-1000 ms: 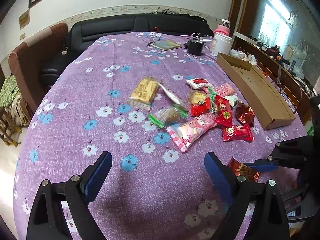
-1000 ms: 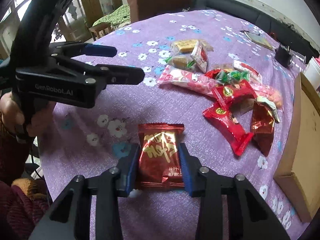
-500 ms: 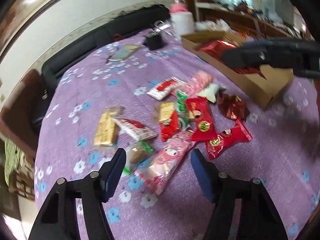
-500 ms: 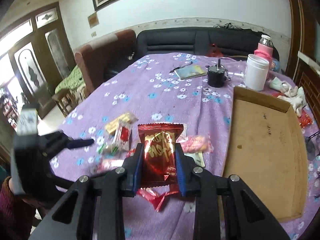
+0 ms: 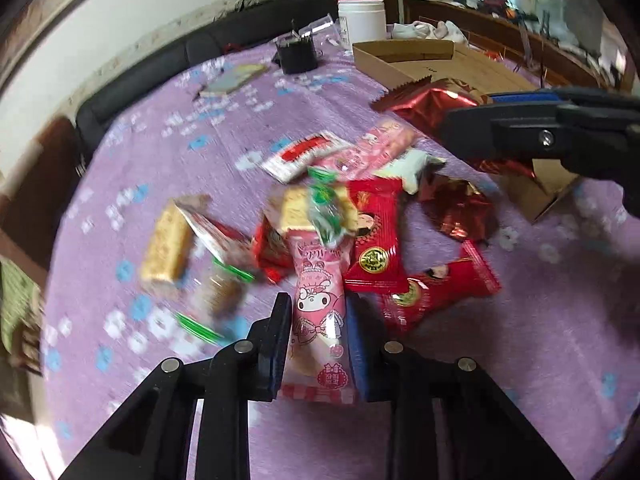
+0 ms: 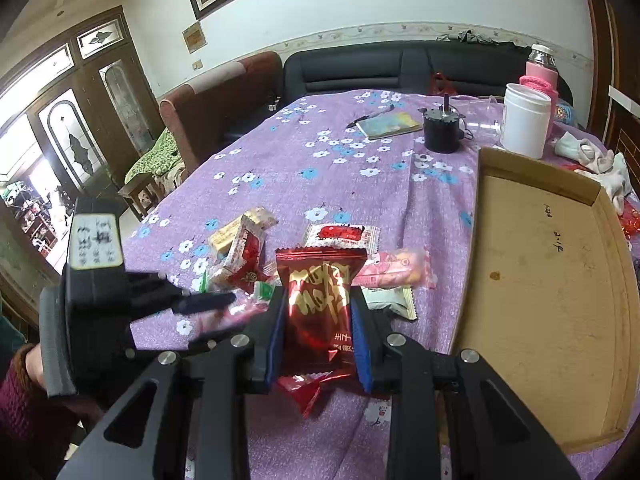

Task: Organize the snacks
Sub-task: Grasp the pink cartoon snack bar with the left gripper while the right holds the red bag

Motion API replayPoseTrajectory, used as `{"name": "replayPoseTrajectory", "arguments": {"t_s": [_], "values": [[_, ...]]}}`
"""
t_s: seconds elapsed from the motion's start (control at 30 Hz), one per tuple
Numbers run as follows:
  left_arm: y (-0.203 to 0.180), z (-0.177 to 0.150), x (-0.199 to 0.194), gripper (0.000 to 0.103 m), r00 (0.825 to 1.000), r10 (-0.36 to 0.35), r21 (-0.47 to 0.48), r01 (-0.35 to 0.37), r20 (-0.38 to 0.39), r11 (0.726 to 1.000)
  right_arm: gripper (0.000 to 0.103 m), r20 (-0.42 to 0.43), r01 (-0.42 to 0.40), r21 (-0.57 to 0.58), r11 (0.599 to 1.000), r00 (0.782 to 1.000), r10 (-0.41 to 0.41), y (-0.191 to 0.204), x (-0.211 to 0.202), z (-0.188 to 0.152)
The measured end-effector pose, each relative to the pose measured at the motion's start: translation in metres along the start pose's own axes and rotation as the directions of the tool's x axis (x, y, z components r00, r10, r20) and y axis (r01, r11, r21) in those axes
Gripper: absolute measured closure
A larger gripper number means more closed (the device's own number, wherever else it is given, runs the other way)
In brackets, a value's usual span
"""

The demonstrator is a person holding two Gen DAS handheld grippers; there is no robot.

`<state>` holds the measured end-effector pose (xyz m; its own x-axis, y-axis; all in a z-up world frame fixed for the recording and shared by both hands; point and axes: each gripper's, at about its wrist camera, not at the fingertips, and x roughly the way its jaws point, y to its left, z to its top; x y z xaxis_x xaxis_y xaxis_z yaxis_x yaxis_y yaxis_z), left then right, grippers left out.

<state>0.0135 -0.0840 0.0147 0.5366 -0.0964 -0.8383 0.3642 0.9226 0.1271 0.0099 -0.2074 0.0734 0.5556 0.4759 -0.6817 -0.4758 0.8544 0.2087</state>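
Left claw (image 5: 318, 334) just closed on pink packet (image 5: 316, 300); right claw (image 6: 319, 330) grips red packet (image 6: 318, 300).

Snack pile (image 6: 316, 264) lay on the tablecloth (image 6: 340, 184), just left of the cardboard tray (image 6: 548, 280). Beyond the tray's far end stood a jar (image 6: 524, 120); left of the jar, a notebook (image 6: 388, 125).

No lettering reads clearly on the dark red foil packet (image 6: 320, 304) or the pink snack packet (image 5: 318, 312).
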Motion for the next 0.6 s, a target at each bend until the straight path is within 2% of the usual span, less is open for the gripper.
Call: {"name": "replayPoseTrajectory", "arguments": {"t_s": [0.2, 0.23, 0.3, 0.43, 0.6], "values": [[-0.001, 0.001, 0.002, 0.074, 1.0, 0.017, -0.065, -0.016, 0.021, 0.998, 0.074, 0.018, 0.033, -0.037, 0.999, 0.999, -0.032, 0.007, -0.003, -0.002], [-0.002, -0.001, 0.0, 0.077, 0.999, 0.021, -0.078, -0.019, 0.03, 0.997, 0.074, 0.023, 0.049, -0.05, 0.998, 0.999, -0.048, 0.009, -0.003, -0.003], [-0.002, -0.008, -0.006, 0.077, 0.999, 0.017, -0.122, -0.01, 0.052, 0.993, 0.074, 0.037, 0.112, -0.078, 0.991, 0.993, -0.11, 0.014, -0.002, -0.006], [0.001, -0.013, -0.027, 0.077, 0.99, 0.022, -0.201, 0.007, 0.143, 0.979, 0.074, 0.06, 0.182, -0.101, 0.978, 0.982, -0.177, 0.018, -0.003, -0.007], [-0.002, -0.009, -0.041, 0.077, 0.976, 0.05, -0.225, 0.0, 0.214, 0.974, 0.074, 0.09, 0.286, -0.121, 0.951, 0.957, -0.276, 0.018, -0.003, -0.008]]}}
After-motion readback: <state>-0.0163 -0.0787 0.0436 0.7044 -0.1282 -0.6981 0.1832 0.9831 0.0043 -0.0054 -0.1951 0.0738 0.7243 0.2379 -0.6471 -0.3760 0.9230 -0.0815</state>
